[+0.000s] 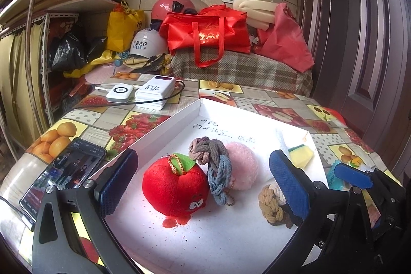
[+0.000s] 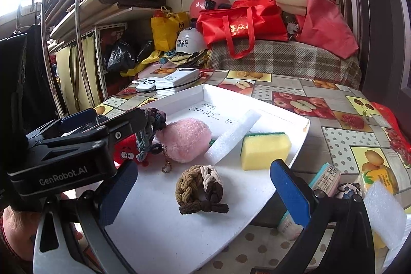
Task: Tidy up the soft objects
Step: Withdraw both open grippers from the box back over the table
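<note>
Where the white tray [image 1: 179, 120] lay on the fruit-print tablecloth [image 1: 269, 96], held a red plush apple [image 1: 174, 188] with a green leaf and cartoon eyes, touching a grey-blue braided hair tie [image 1: 213, 166], itself against a pink pompom [image 1: 241, 168]. Nearer the front edge, lay a brown-and-cream braided hair tie [image 2: 200, 186], apart from a yellow sponge [image 2: 264, 148]. Stood spread wide, both left gripper [image 1: 203, 184] and right gripper [image 2: 204, 193], pinching nothing, touching nothing.

Red plush apple [image 1: 174, 190] with green leaf; pink fluffy pompom [image 2: 183, 139]; brown-and-cream braided hair tie [image 2: 200, 186] at six o'clock; yellow, green-topped sponge [image 2: 265, 149].
</note>
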Demonstrator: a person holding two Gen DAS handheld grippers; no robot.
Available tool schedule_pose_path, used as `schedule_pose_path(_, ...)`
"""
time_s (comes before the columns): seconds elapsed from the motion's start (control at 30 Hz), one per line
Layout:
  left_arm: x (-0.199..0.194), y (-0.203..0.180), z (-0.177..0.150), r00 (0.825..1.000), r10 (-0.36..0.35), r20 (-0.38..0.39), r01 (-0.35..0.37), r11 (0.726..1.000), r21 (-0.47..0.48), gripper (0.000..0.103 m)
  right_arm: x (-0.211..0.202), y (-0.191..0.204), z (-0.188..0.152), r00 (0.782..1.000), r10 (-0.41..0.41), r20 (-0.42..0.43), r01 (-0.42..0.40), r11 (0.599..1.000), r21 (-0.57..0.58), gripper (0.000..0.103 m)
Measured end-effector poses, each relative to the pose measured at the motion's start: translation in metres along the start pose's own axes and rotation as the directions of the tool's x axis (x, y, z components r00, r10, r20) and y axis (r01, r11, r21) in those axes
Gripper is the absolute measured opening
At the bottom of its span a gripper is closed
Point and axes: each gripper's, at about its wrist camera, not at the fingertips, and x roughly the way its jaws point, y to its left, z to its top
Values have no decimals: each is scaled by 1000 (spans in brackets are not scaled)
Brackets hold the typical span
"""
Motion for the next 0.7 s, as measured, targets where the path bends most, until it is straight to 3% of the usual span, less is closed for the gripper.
schedule_pose_path(0.7, -12, -12, -2, 999, -7, 45, 4, 999, 54, 103, -40, -10, -23, 1000, 10, -14, -10, 1000, -14, 103)
